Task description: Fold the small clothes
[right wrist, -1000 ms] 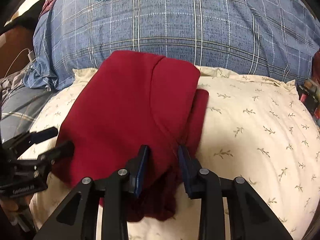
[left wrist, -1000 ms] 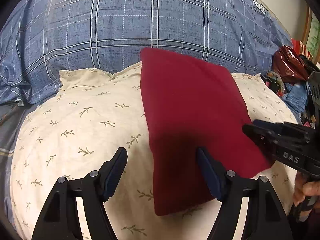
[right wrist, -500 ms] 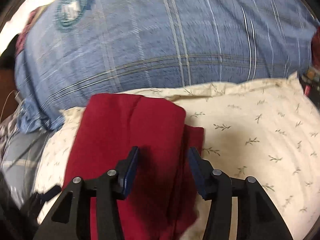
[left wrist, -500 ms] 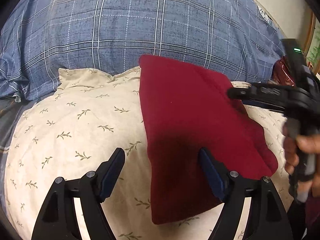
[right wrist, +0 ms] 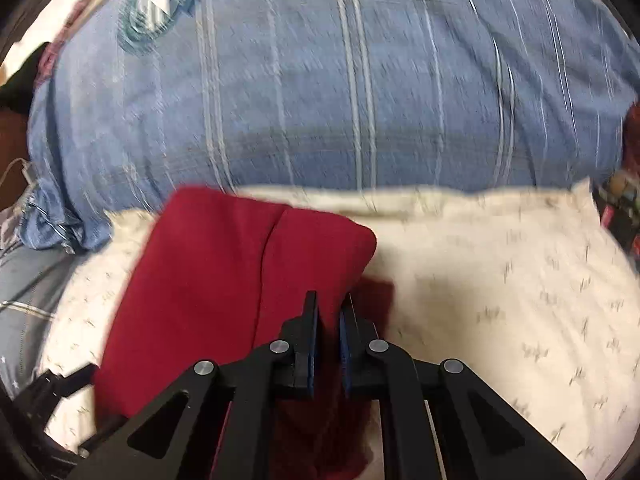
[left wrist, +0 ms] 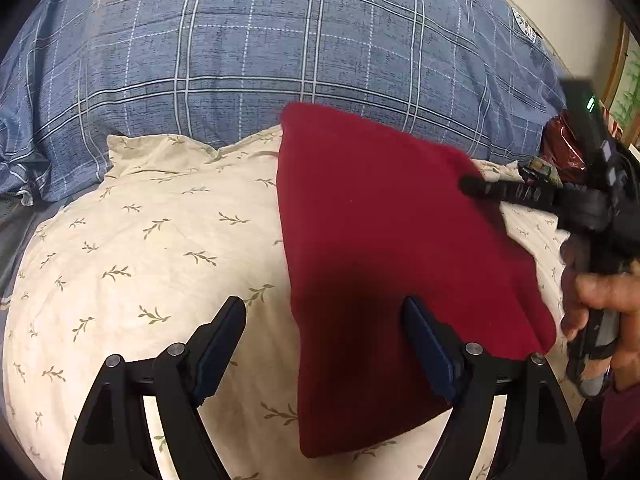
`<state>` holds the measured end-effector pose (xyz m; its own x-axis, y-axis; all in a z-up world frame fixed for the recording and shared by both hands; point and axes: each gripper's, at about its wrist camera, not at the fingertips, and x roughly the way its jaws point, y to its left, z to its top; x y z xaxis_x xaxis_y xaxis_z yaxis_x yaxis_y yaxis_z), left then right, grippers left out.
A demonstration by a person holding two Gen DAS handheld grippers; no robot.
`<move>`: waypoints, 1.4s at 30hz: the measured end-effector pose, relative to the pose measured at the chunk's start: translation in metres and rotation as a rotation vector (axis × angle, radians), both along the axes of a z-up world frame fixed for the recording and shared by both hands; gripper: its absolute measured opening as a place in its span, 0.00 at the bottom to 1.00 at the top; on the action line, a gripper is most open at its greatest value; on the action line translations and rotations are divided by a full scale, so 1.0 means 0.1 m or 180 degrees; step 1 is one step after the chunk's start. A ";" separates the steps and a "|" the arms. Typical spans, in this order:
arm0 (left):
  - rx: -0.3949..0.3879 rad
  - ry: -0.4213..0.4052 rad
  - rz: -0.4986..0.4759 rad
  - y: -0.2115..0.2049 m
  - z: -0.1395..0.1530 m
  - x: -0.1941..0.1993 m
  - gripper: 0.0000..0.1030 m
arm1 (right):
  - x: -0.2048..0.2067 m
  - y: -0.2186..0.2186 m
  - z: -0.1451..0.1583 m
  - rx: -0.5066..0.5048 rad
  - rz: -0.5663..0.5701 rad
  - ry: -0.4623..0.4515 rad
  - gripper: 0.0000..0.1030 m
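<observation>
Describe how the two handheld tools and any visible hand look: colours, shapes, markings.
Both are black, angular frames with silver rivets and dark blue finger pads: left tool, right tool. A small green light glows atop the right tool's body. The bare right hand shows no sleeve.

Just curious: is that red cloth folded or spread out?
Folded: the red cloth lies as a compact rectangle on the cream pillow, one layer overlapping another.

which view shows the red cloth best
The left wrist view: the red cloth is sharp there, almost its whole folded shape showing on the pillow. The right wrist view is motion-blurred, and the right hand-held gripper hides the cloth's near edge, though it shows a fold line on top.
</observation>
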<state>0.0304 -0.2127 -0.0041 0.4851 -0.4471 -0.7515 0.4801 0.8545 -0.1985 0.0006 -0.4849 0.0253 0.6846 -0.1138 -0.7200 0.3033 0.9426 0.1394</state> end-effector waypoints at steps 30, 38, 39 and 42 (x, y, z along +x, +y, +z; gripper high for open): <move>-0.0052 -0.0086 0.0151 0.04 0.02 0.08 0.79 | 0.23 0.20 0.05 0.0117 0.0494 0.0110 0.31; -0.0030 -0.0096 0.0089 -0.02 -0.02 0.00 0.80 | -0.55 0.35 -0.17 -0.0231 0.0485 0.0056 0.33; -0.0035 -0.0103 0.0087 -0.01 -0.02 -0.01 0.80 | -0.58 0.33 -0.17 -0.0193 0.0448 0.0041 0.34; -0.0115 -0.0105 0.0047 0.04 0.02 -0.03 0.79 | -0.68 0.24 -0.06 0.0052 0.0375 -0.0039 0.40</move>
<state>0.0278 -0.2091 -0.0019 0.5162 -0.4663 -0.7184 0.4742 0.8541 -0.2137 -0.0675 -0.4613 0.0197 0.7014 -0.0205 -0.7125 0.1889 0.9692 0.1581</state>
